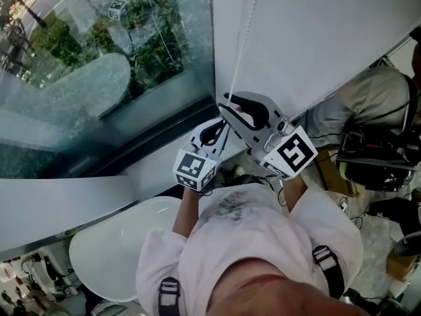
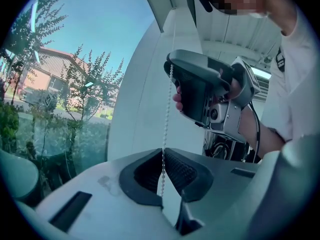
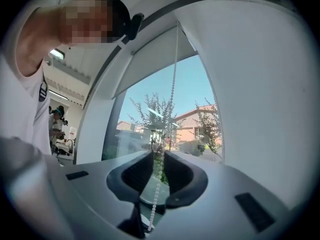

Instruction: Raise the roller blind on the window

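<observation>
My left tool point(image 2: 162, 151) is pinched shut on the bead chain point(image 2: 167, 109). My right tool point(image 3: 159, 156) is higher up, jaws slightly apart, with the chain loose between them. The roller blind point(image 3: 152, 59) sits high over the window point(image 3: 142, 119). Risk: the chain slips the loose jaws, or a jerk pops it off. Clutch out of view; which strand I hold is unclear.

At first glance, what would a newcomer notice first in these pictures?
The thin bead chain hangs beside the white roller blind, next to the window. The left gripper has its jaws shut on that chain. The right gripper, further up the chain, has its jaws apart with the chain between them.
</observation>
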